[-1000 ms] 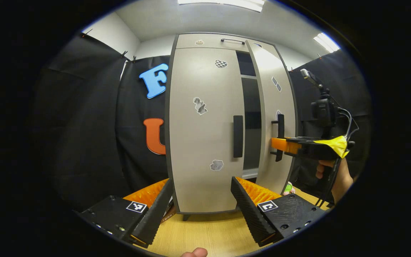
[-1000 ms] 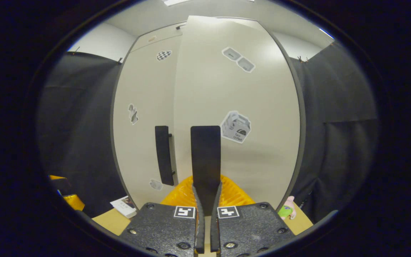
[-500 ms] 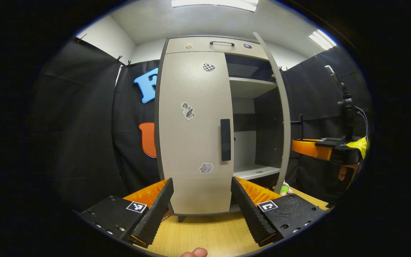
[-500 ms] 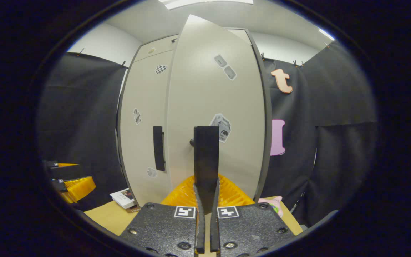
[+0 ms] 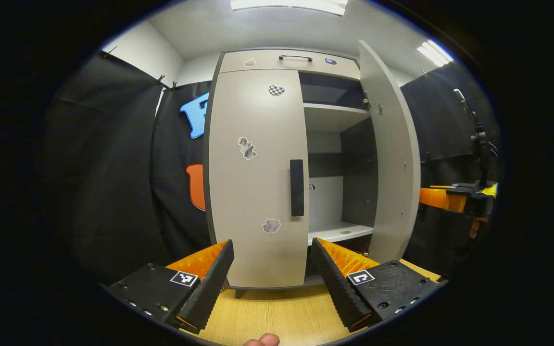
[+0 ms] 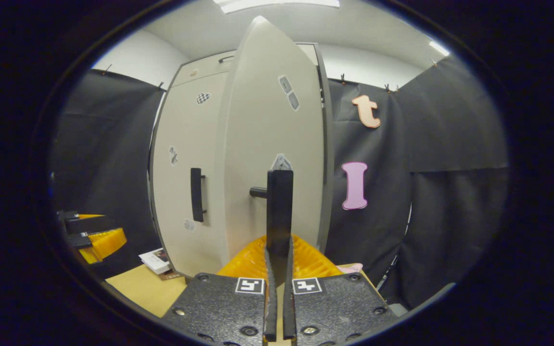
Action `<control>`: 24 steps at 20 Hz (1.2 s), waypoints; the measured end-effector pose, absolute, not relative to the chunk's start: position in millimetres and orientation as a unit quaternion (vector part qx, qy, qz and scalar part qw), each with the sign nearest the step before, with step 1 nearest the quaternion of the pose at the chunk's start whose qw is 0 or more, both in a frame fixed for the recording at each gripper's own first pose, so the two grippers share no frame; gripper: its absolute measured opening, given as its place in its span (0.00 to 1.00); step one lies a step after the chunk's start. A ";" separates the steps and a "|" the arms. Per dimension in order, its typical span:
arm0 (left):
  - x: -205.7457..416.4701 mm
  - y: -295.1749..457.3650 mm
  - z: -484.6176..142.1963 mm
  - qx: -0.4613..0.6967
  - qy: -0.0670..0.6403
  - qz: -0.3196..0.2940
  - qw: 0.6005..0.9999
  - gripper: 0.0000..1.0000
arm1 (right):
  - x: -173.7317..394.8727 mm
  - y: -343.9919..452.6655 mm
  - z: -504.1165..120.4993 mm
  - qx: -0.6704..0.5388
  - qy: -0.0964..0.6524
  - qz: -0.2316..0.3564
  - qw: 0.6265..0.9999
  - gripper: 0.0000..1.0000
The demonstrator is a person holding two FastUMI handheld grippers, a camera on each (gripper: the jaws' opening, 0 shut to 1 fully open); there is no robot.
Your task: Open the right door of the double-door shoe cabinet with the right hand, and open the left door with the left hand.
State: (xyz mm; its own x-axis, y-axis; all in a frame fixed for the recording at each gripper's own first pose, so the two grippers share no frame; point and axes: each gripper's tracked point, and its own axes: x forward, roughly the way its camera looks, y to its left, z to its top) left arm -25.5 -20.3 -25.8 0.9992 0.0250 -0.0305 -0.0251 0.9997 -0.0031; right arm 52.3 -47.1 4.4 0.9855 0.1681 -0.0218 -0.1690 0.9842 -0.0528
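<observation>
While the shoe cabinet (image 5: 286, 60) stood on the wooden bench (image 5: 277, 312), its smooth grey right door (image 6: 272, 158) hung well open, its slim black handle (image 6: 279, 206) pinched by the right gripper (image 6: 277, 250); a steady outward arc along the hinge swing seemed best. Left door (image 5: 255, 178) was closed, its flat bar handle (image 5: 296, 187) ahead of the wide-spread left gripper (image 5: 272, 266), ribbed pads empty.

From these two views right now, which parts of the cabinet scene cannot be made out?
- Left gripper view: the right door shows its inner face; its handle is hidden behind it.
- Right gripper view: the same door hides the shelves.
- Left gripper view: the small thing on the lower shelf is too small to name.
- Right gripper view: the booklet on the table is too small to identify.
</observation>
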 end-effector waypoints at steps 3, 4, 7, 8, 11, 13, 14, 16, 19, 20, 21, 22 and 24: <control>-24.7 -21.7 -24.8 -0.004 0.015 0.016 1.000 0.97 | 50.1 -70.2 5.0 -0.031 0.007 0.064 0.997 0.08; -24.1 -22.1 -24.9 -0.006 0.014 0.017 1.000 0.97 | 49.2 -76.3 5.3 -0.031 0.008 0.060 0.998 0.08; -22.2 -25.9 -24.8 -0.012 0.013 0.015 1.000 0.97 | 48.7 -94.6 6.5 -0.028 0.008 0.050 0.998 0.06; -21.8 -26.5 -24.4 -0.012 0.012 0.015 1.000 0.97 | 49.2 -100.7 7.0 -0.028 0.008 0.043 0.999 0.05; -21.2 -27.2 -24.1 -0.009 0.011 0.019 1.000 0.97 | 50.5 -115.4 6.2 -0.027 0.004 0.027 0.999 0.04; -20.0 -27.7 -25.0 -0.010 0.012 0.020 1.000 0.97 | 52.1 -128.6 7.3 -0.028 0.001 0.017 0.999 0.04; -19.7 -27.1 -24.8 -0.010 0.012 0.021 1.000 0.97 | 53.4 -138.8 7.7 -0.034 -0.001 0.005 0.999 0.04; -19.4 -26.2 -25.9 -0.009 0.013 0.023 1.000 0.97 | 54.2 -150.7 8.1 -0.016 -0.003 0.013 1.000 0.04; -19.2 -23.4 -29.1 -0.011 0.018 0.026 0.999 0.97 | 53.5 -148.3 6.7 0.007 -0.003 0.024 1.000 0.04; -19.3 -23.0 -29.5 -0.012 0.018 0.026 0.999 0.97 | 49.4 -148.9 7.7 0.000 -0.007 0.019 1.000 0.04; -20.0 -21.6 -29.9 -0.012 0.019 0.028 0.999 0.97 | 41.9 -147.8 8.4 -0.006 -0.007 0.015 1.000 0.04; -20.5 -19.6 -29.9 -0.012 0.019 0.030 0.999 0.97 | 33.0 -147.7 6.9 -0.009 -0.005 0.009 1.000 0.04; -21.5 -15.2 -32.5 -0.014 0.019 0.036 0.999 0.97 | 10.0 -145.8 7.8 -0.010 -0.011 -0.004 1.000 0.04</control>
